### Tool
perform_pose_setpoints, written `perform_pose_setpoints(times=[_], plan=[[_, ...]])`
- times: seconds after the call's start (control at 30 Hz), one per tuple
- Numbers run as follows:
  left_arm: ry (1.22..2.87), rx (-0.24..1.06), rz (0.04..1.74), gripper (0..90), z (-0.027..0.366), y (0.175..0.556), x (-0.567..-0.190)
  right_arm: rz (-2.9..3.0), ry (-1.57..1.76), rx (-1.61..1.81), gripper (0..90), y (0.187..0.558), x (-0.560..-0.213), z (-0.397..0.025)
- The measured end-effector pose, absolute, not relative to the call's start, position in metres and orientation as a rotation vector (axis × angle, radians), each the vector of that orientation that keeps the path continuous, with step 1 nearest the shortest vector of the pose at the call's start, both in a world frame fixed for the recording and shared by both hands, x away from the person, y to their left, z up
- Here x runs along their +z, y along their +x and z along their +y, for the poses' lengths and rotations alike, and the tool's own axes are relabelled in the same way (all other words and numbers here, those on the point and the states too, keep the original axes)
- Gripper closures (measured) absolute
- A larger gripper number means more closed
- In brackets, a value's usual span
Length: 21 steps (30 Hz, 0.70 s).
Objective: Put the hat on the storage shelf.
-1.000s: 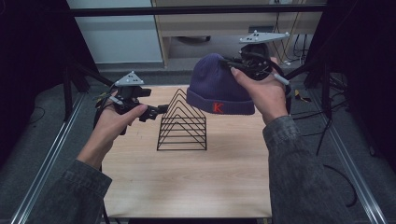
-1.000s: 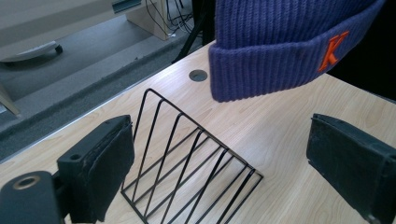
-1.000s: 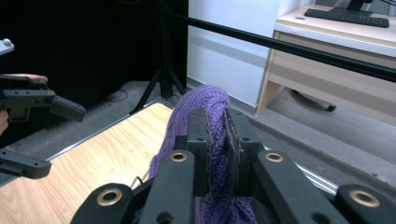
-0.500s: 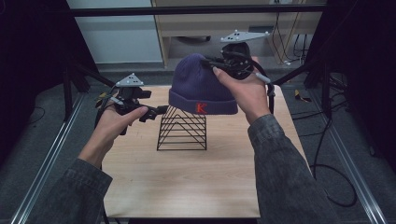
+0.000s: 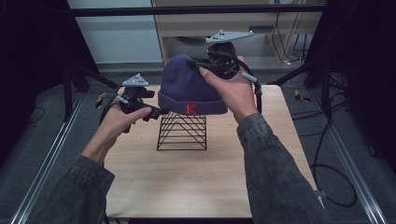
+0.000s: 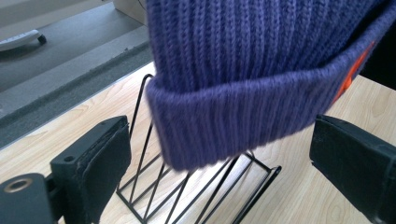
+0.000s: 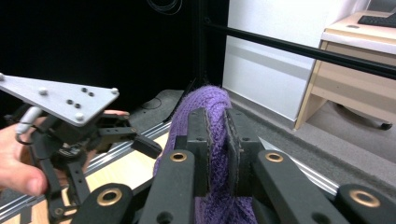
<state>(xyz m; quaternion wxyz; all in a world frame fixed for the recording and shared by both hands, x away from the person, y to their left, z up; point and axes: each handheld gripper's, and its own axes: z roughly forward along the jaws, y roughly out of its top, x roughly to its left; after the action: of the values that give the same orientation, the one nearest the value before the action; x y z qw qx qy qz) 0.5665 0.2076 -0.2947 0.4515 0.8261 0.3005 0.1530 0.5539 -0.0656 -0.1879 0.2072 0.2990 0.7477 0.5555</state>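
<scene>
Noted a light wooden rectangular table [image 5: 196,182] on a grey floor [image 5: 42,140]. Found a black wire pyramid-shaped rack [image 5: 182,133] standing upright on it, near the middle, toward the far edge.

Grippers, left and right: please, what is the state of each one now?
Left gripper: open, its fingers either side of the purple beanie's cuff, not closed on it.
Right gripper: shut on the beanie's top.

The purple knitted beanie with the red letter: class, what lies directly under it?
Under the purple knitted beanie stands a black wire pyramid-shaped rack on the light wooden table. The rack's lower rungs and base show; its tip is covered by the cuff, so contact cannot be judged.
</scene>
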Motion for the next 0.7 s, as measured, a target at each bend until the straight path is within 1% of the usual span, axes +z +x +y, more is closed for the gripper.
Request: perform_pose_setpoints(times=[0.3,0.5,0.53,0.6,0.63,0.7], plan=[[2.034,0.365,0.747,3.6,0.208,0.572,-0.3,2.092,0.801,1.565,81.5,0.55,-0.185,-0.059],[2.049,0.327,0.754,4.2,0.207,0.576,-0.307,2.098,0.8,1.566,81.5,0.55,-0.186,-0.058],[2.047,0.325,0.741,6.6,0.205,0.575,-0.307,2.099,0.798,1.567,81.5,0.55,-0.186,-0.058],[2.051,0.311,0.722,17.0,0.201,0.574,-0.307,2.1,0.794,1.566,81.5,0.55,-0.187,-0.058],[2.054,0.313,0.717,20.8,0.2,0.574,-0.307,2.103,0.8,1.568,81.5,0.55,-0.188,-0.058],[2.064,0.322,0.709,33.3,0.198,0.574,-0.308,2.103,0.8,1.563,81.6,0.551,-0.189,-0.059]])
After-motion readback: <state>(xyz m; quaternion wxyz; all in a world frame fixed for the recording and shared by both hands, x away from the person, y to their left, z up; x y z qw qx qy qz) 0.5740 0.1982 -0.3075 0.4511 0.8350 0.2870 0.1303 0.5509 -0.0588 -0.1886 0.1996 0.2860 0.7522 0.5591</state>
